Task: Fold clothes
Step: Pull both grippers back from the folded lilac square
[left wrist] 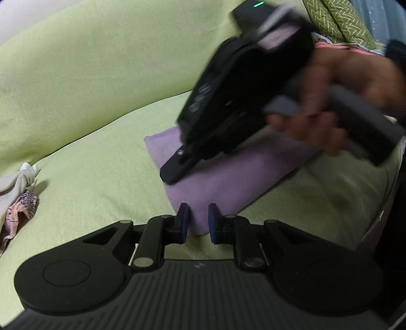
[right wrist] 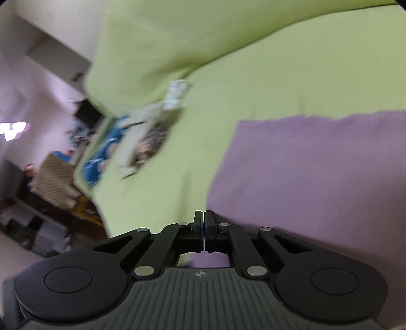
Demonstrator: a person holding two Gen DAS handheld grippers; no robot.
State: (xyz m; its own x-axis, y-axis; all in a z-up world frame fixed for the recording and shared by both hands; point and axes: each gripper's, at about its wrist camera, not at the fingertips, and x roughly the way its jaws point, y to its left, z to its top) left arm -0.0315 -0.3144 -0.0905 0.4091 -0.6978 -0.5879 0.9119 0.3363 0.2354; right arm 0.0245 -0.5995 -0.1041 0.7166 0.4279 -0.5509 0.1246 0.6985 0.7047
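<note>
Where the left wrist camera looks out, one folded purple cloth (left wrist: 228, 182) lies on the lime-green bedsheet (left wrist: 101, 157), and everything else places itself around that cloth. At its near corner sits the left gripper (left wrist: 198, 220), its two blue-padded fingers (left wrist: 182, 219) set a narrow gap apart with the corner of the cloth showing between them; whether the pads touch the fabric cannot be told. Over the cloth's far half comes the right gripper (left wrist: 175, 175), blurred, its black tip lying on or just above the purple surface, with the person's right hand (left wrist: 324, 111) wrapped around the grey handle. A single green light (left wrist: 258, 4) glows on that device's top. Pale marks on its side are too blurred to read. Far left of the cloth lies one small heap of clothes (left wrist: 17, 200), beige and pink-patterned.

Seen from the right wrist camera, the same purple cloth (right wrist: 317, 182) fills the right side. At its left edge the right gripper (right wrist: 204, 223) has its fingers pressed together, nothing visibly pinched. Left of the cloth, across bare bedsheet (right wrist: 253, 76), the heap of clothes (right wrist: 137, 142) appears smeared, with a blue garment beside the beige one.
</note>
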